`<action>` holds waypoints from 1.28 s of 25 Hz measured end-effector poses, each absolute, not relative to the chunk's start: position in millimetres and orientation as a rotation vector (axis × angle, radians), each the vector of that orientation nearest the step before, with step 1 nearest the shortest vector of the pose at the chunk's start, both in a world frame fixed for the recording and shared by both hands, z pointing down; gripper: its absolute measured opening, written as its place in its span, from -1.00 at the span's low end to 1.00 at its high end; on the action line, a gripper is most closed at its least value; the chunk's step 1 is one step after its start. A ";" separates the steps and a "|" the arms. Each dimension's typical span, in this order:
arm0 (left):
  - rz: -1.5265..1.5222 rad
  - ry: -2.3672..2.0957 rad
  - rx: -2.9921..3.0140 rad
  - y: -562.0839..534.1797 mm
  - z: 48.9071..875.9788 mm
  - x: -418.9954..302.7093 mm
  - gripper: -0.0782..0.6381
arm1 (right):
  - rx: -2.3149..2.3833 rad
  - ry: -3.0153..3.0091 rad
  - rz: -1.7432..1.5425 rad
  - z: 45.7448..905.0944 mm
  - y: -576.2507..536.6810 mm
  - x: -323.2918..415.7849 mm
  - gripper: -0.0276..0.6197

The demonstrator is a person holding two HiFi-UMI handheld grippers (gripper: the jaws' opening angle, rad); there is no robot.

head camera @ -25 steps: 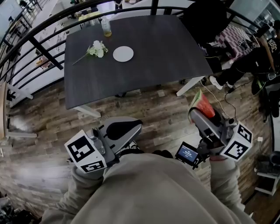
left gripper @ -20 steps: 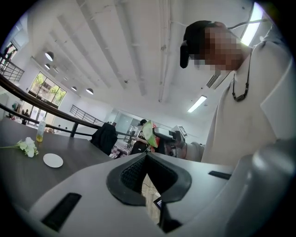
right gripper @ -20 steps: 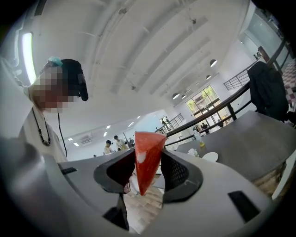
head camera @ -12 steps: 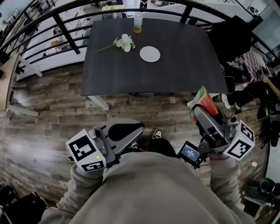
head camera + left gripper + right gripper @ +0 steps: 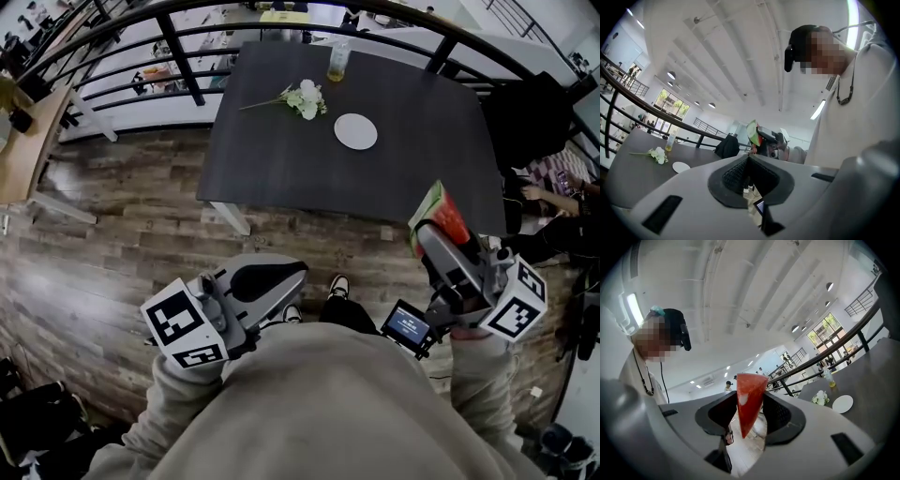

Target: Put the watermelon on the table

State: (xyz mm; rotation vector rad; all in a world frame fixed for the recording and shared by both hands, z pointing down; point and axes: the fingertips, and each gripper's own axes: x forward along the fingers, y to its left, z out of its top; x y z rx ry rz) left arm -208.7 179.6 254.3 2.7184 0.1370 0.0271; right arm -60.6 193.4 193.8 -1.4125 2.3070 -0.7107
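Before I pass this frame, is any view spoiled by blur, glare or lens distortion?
Head view: sharp, but the fisheye bows the railing and the table edges. Left gripper view: dark round vignette at the corners, ceiling lights blown out. Right gripper view: the watermelon is crisp; the windows behind it glare white.

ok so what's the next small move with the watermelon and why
Probably carry the right gripper forward over the table. Its jaws clamp the watermelon slice, which seems to be only at the table's near edge, with bare tabletop ahead.
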 end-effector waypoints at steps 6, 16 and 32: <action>0.021 0.098 2.713 160.4 254.4 -187.3 -0.77 | -1.392 2.322 -0.743 199.1 174.1 -37.0 -0.34; 0.023 0.015 2.723 131.2 253.3 -127.3 -0.77 | -1.343 2.326 -0.751 205.4 147.2 22.1 -0.34; 0.154 -0.022 2.744 136.3 245.1 5.7 -0.77 | -1.272 2.313 -0.772 221.7 147.2 140.9 -0.34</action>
